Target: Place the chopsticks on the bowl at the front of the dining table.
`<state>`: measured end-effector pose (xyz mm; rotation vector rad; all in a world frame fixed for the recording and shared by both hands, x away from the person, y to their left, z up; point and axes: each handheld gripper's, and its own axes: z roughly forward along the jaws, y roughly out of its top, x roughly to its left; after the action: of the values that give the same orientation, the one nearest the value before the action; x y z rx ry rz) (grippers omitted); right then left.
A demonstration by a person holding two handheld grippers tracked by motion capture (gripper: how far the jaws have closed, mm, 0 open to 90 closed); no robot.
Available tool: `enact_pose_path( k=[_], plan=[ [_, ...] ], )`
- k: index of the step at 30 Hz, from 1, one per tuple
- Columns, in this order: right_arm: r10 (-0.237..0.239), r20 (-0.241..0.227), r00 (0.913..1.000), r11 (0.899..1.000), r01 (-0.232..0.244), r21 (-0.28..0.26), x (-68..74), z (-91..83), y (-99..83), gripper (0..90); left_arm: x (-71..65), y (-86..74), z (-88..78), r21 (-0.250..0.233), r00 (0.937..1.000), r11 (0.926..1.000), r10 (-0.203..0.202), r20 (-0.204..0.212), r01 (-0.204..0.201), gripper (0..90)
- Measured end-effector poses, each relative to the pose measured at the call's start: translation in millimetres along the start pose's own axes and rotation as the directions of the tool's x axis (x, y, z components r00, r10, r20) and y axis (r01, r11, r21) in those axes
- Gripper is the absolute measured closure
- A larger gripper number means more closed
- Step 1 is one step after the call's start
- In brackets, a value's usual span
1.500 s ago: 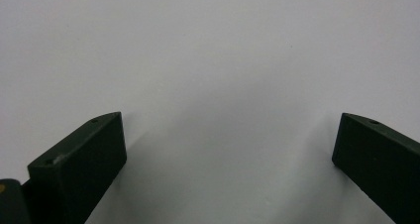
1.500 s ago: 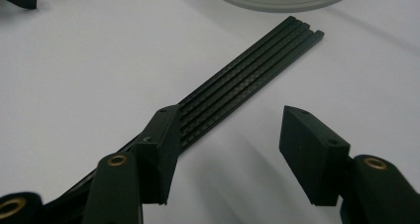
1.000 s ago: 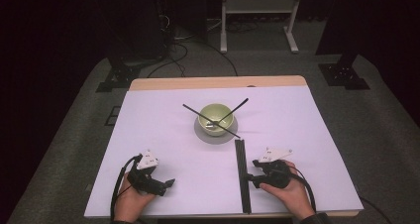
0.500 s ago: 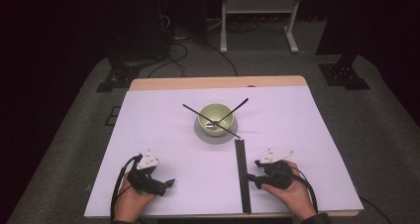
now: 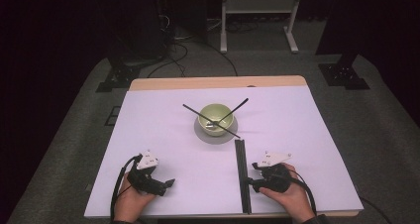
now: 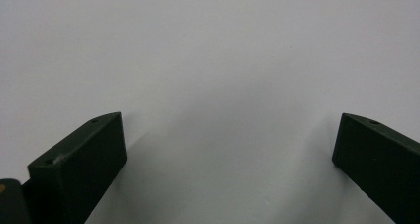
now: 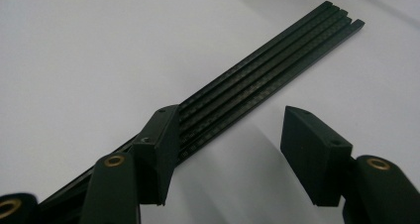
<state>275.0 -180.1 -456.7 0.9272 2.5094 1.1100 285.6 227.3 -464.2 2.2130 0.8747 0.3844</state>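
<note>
Right hand-held gripper [image 7: 225, 154] open beside black rods [image 7: 262, 70], left hand-held gripper [image 6: 228, 149] wide over white table [image 6: 208, 45]

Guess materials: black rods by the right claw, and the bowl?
Black rods: probably carbon fibre, semi-matte; a fine woven checker pattern runs along each square-edged strip. Bowl: looks like glazed ceramic, pale green with a soft sheen, though plastic can't be ruled out.

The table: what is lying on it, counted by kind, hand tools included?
Green bowl: 1
Grey plate under the bowl: 1
Black sticks leaning crossed in the bowl: 2
Bundle of black rods lying flat: 1 bundle, about 4 rods
Hand-held grippers, left gripper and right gripper, both open: 2
Total: 7, counting the bundle as one
</note>
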Motion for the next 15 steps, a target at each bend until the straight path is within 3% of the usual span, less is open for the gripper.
enact_pose_path(
  k=[15],
  plan=[
    [-0.013, 0.002, 0.9999, 1.000, 0.013, 0.019, 7.0, -4.5, -7.5, 38.3, -0.1, 0.0, 0.0, 0.000, 1.0000, 1.0000, 0.000, 0.000, 0.000, 0.0]
  ],
)
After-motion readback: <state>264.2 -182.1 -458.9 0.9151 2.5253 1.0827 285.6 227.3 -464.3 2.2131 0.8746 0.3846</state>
